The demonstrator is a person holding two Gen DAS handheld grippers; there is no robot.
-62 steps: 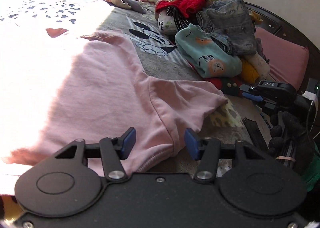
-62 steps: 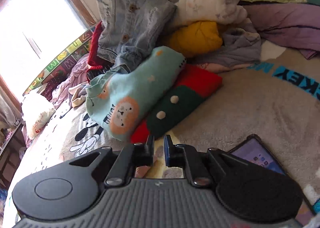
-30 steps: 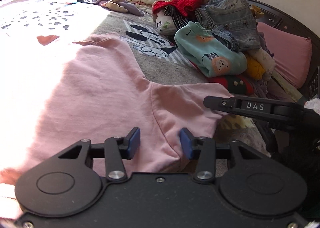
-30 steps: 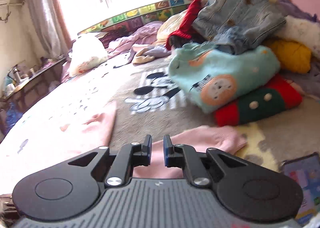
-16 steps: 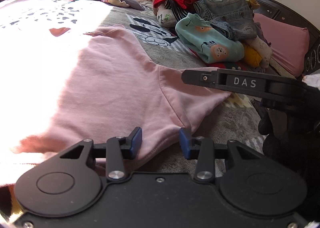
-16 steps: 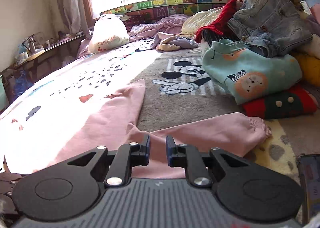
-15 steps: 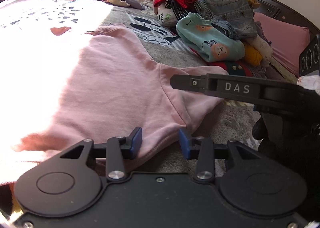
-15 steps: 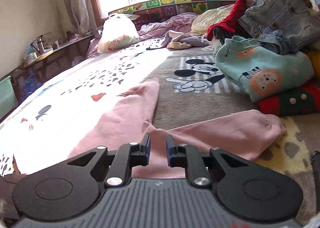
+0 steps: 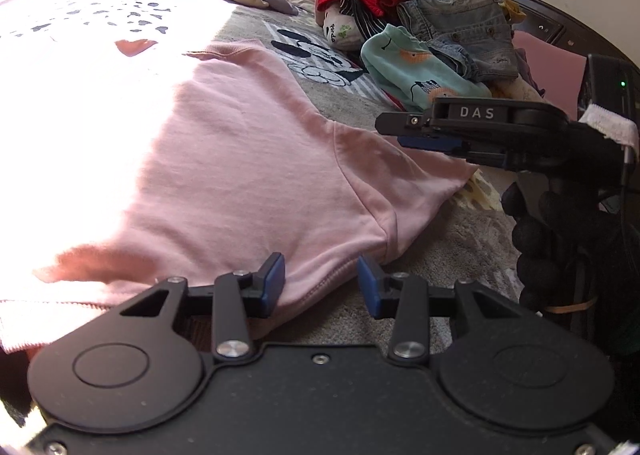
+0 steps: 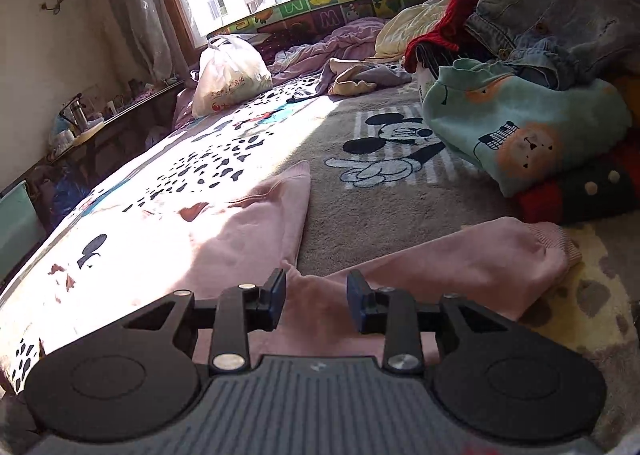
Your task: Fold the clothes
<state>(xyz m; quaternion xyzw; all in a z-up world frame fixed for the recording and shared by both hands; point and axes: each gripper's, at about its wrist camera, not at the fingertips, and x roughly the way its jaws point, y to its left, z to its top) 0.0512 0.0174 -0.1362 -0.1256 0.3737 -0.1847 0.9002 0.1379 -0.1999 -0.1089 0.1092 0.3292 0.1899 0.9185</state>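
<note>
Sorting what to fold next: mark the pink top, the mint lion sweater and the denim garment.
pink top (image 9: 248, 175), left wrist view, middle of its flat body.
mint lion sweater (image 10: 532, 127), right wrist view, chest area above the lion print.
denim garment (image 9: 460, 25), left wrist view, front panel beside the buttons.

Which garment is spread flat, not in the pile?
The pink top: it lies spread across the bed, sleeve out sideways. The mint lion sweater, jeans and red knit sit heaped together.
</note>
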